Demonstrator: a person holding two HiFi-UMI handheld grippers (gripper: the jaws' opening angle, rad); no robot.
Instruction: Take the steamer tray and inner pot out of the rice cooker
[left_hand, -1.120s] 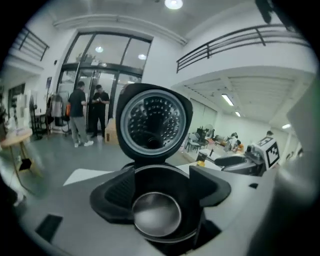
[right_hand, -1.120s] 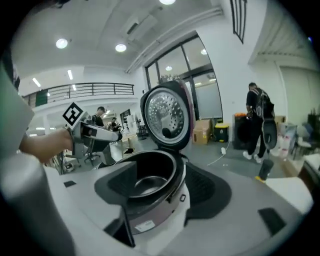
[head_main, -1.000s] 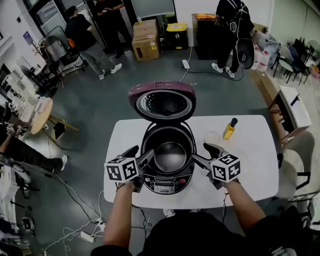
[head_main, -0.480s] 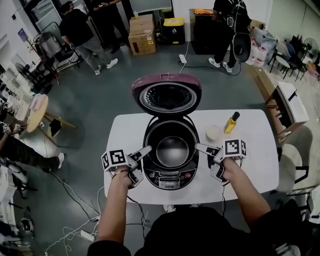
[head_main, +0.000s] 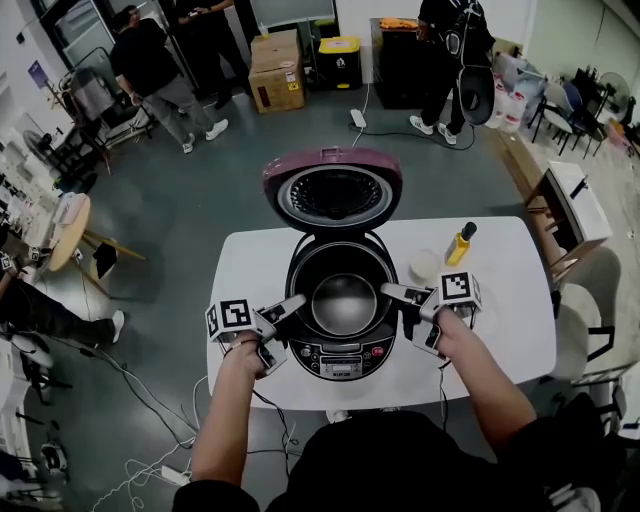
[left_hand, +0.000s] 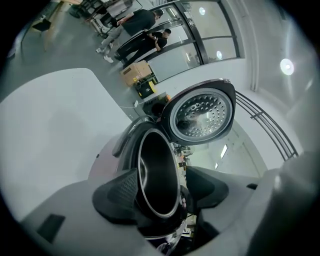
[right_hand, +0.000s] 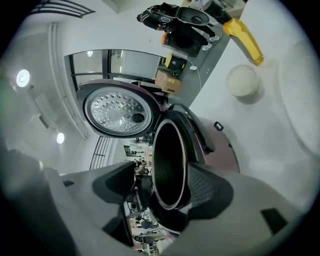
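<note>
The rice cooker (head_main: 343, 330) stands on the white table (head_main: 250, 270) with its purple lid (head_main: 332, 190) swung up. The bare metal inner pot (head_main: 343, 300) sits inside it. My left gripper (head_main: 283, 325) is at the pot's left rim and my right gripper (head_main: 405, 312) at its right rim. In the left gripper view the pot's rim (left_hand: 150, 200) passes between the closing jaws of the left gripper (left_hand: 162, 192). The rim (right_hand: 170, 165) likewise runs between the closing jaws of the right gripper (right_hand: 160, 187). Neither pair of pads visibly presses on it.
A yellow bottle (head_main: 460, 248) and a small white cup (head_main: 427, 264) stand on the table right of the cooker. A pale round flat thing (right_hand: 299, 100) lies farther right. Several people stand on the grey floor beyond, near cardboard boxes (head_main: 272, 70).
Both grippers have rolled about their own axes and sunk toward the cooker. Their jaws now straddle the pot's rim on either side.
</note>
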